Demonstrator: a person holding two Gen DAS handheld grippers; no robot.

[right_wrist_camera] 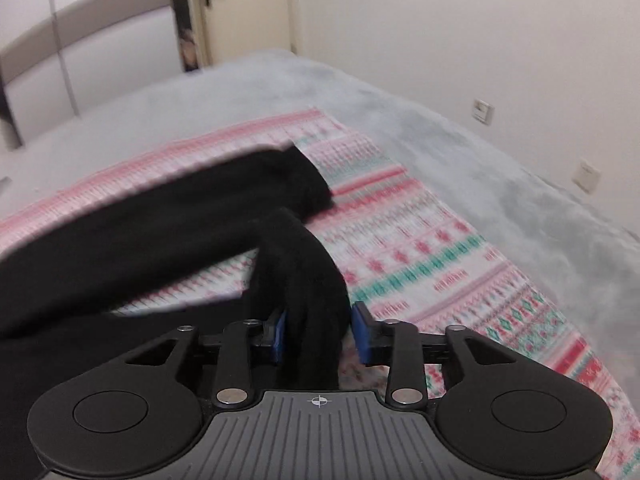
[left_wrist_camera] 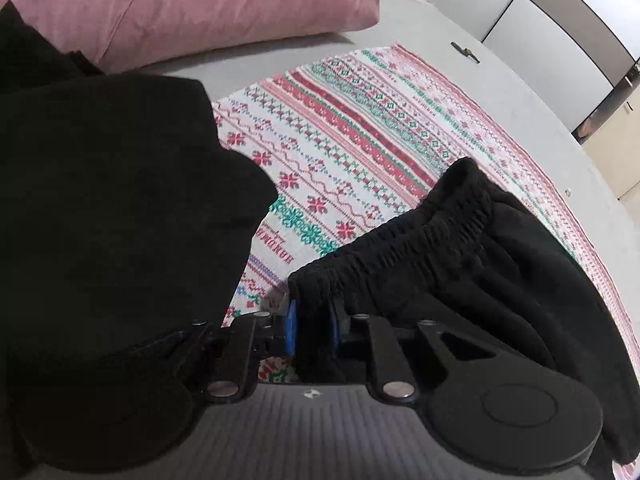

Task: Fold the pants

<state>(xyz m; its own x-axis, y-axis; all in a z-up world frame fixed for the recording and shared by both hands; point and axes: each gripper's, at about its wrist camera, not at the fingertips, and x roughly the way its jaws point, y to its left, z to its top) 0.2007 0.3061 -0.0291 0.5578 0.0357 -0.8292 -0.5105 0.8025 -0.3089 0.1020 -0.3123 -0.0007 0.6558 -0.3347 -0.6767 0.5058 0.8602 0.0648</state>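
Note:
The black pants lie on a patterned blanket (left_wrist_camera: pixel 340 140). In the left wrist view their gathered elastic waistband (left_wrist_camera: pixel 400 232) runs up to the right, and my left gripper (left_wrist_camera: pixel 313 320) is shut on its near end, blue pads tight on the cloth. In the blurred right wrist view one pant leg (right_wrist_camera: pixel 160 216) stretches left across the blanket (right_wrist_camera: pixel 440 272). The other leg's end (right_wrist_camera: pixel 300 272) humps up, bunched between the pads of my right gripper (right_wrist_camera: pixel 320 334), which is shut on it.
A pink pillow (left_wrist_camera: pixel 192 8) lies at the head of the grey bed (left_wrist_camera: pixel 520 112). A small dark object (left_wrist_camera: pixel 464 52) rests on the sheet. Black cloth (left_wrist_camera: pixel 100 208) fills the left of the left wrist view. A wall with sockets (right_wrist_camera: pixel 484 110) borders the bed.

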